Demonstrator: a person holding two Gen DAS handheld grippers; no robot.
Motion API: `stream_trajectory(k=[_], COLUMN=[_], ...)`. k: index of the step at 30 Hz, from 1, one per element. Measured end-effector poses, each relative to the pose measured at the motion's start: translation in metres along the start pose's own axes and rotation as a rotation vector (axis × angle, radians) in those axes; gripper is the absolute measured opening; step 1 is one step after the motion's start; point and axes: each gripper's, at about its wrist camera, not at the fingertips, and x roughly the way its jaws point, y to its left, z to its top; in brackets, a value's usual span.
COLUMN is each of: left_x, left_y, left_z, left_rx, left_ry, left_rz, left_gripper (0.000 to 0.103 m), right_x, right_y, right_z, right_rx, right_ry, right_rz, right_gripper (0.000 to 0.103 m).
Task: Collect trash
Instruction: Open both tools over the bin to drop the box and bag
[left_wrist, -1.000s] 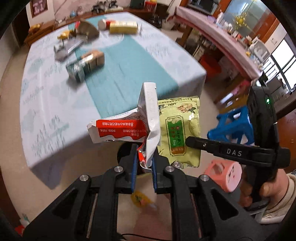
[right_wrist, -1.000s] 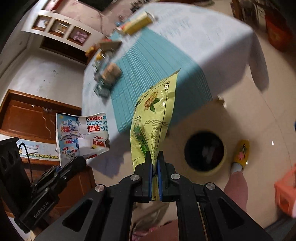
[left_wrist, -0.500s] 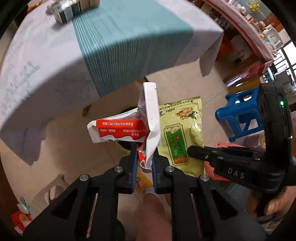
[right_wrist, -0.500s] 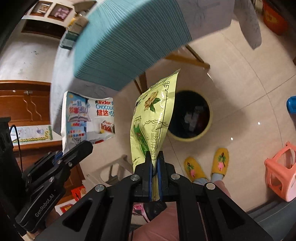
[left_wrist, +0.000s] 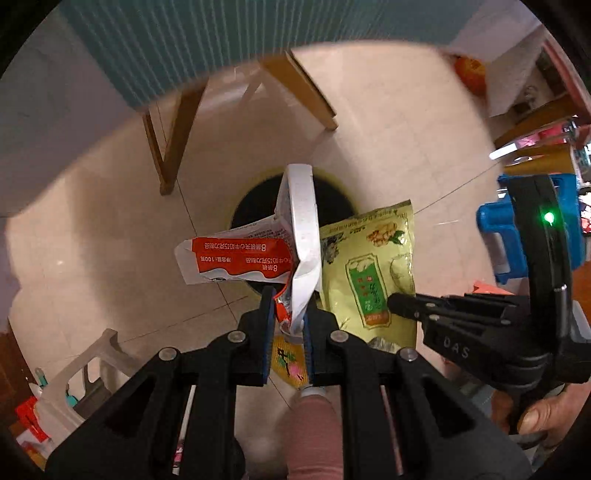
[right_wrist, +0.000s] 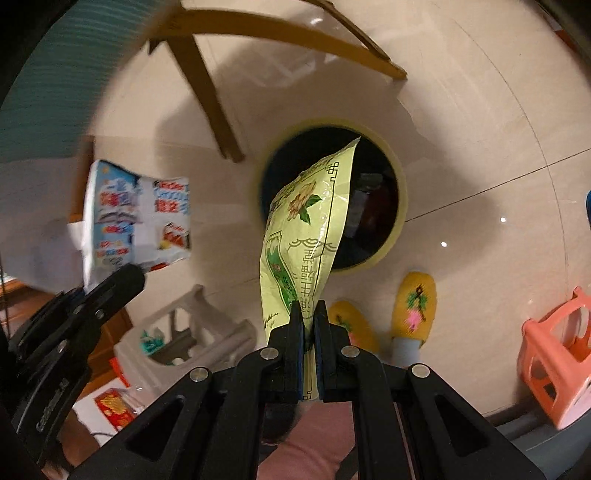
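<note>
Left wrist view, left to right.
- White plastic stool (left_wrist: 79, 373), at 8 o'clock on the tiled floor.
- Wooden table legs (left_wrist: 173, 147), 10 to 12 o'clock, under a teal tablecloth (left_wrist: 155, 48).
- Left gripper (left_wrist: 289, 319), pointing down; fingers pinched on the crumpled lower end of a red-and-white chocolate wrapper (left_wrist: 258, 254). Wrapper stands up from the jaws, its red panel folded out toward 9 o'clock.
- Round yellow-rimmed trash bin (left_wrist: 255, 206), dark inside, at centre, directly behind the wrapper and partly hidden by it.
- Yellow-green snack bag (left_wrist: 373, 266), just right of the wrapper, at 3 o'clock from it.
- Right gripper (left_wrist: 397, 304), entering from 4 o'clock; closed tip on the bag's lower edge. A hand (left_wrist: 543, 417) holds its grip.
- Blue stool (left_wrist: 495, 229), at 3 o'clock.

Right wrist view, left to right.
- The wrapper (right_wrist: 136, 218), blurred, at 9 o'clock, held by the left gripper (right_wrist: 127, 278).
- The white stool (right_wrist: 184, 332), at 7 o'clock.
- Right gripper (right_wrist: 309, 314); fingers clamped on the snack bag (right_wrist: 306, 236), which rises across the bin (right_wrist: 400, 206) mouth.
- Two yellow embroidered slippers (right_wrist: 415, 302), at 5 o'clock, worn by the person.
- Coral basket-like stool (right_wrist: 557, 354), at 4 o'clock.
</note>
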Motion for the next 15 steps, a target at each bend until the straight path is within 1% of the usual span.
stream_trajectory(k=[2,5,9,11,12,13,14,15], left_x=[0.029,0.06,0.091,0.103,0.108,0.111,0.114,0.115], left_y=[0.0,-0.008,-0.024,-0.03,-0.035,-0.036,-0.036,-0.032], left_z=[0.006,0.016,0.027,0.031,0.03,0.031,0.032,0.03], left_rx=[-0.001,0.007,0.044,0.064,0.068,0.069,0.068,0.062], left_ry=[0.021,0.041,0.063,0.073,0.076,0.077,0.08,0.078], left_rz=[0.004,0.008,0.036,0.057,0.063,0.071,0.084,0.104], left_gripper=[0.011,0.011,0.011,0.012,0.012,0.019,0.035,0.043], right_x=[0.02,0.05,0.078,0.086,0.087,0.086,0.085,0.083], right_y=[-0.007,-0.014,-0.022,-0.021,-0.021,-0.022,-0.023,-0.023], right_z=[0.016,0.034,0.055,0.063,0.065,0.066,0.068,0.07], right_rx=[-0.008,-0.027,-0.048,-0.061,-0.067,-0.075,-0.08,-0.085], right_ry=[0.011,0.028,0.049,0.054,0.047,0.037,0.026,0.009], right_rz=[-0.022,-0.062,-0.097,-0.103,-0.114,-0.115,-0.115,-0.122], right_gripper=[0.005,0.005,0.005,0.014,0.022,0.034,0.04,0.048])
